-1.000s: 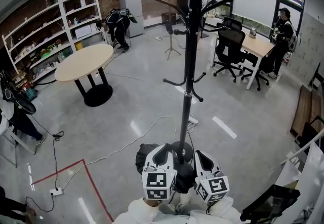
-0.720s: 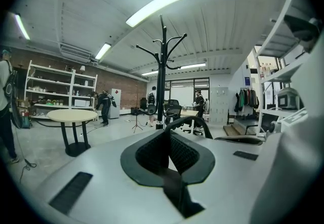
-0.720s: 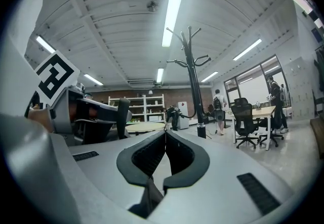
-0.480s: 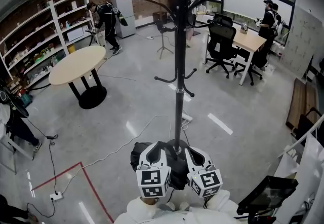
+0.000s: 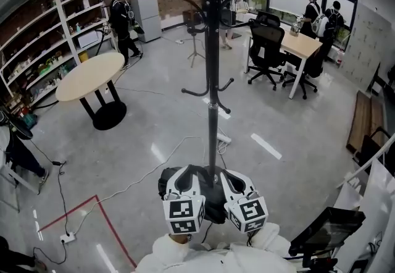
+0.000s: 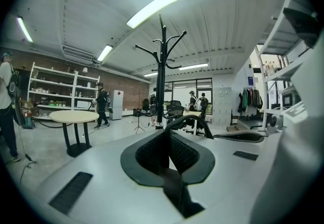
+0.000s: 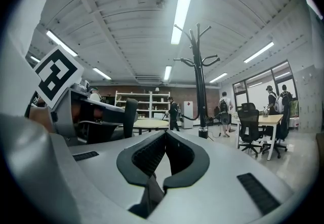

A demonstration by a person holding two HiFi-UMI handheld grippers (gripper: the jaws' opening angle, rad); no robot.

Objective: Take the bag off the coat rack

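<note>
The black coat rack point(image 5: 212, 80) stands straight ahead of me, and none of its hooks that show carries anything. Its pole also rises in the left gripper view point(image 6: 161, 81) and the right gripper view point(image 7: 200, 86). My left gripper point(image 5: 188, 173) is low by the rack's foot, shut, with a thin black strap point(image 6: 188, 119) arching out from its tips point(image 6: 167, 132). A dark bag point(image 5: 166, 184) bulges beneath and to the left of it, mostly hidden. Beside it, my right gripper point(image 5: 229, 174) has its jaws together point(image 7: 165, 136) and nothing between them.
A round table point(image 5: 89, 74) is at the left in front of white shelves point(image 5: 55, 43). A desk with office chairs point(image 5: 299, 43) and several people are at the back right. A cable point(image 5: 142, 176) and red floor tape point(image 5: 105, 216) run left of me.
Both grippers stay low by the rack's foot with jaws unchanged. The head view has drifted, so the rack sits further left. The person by the shelves walked left.
</note>
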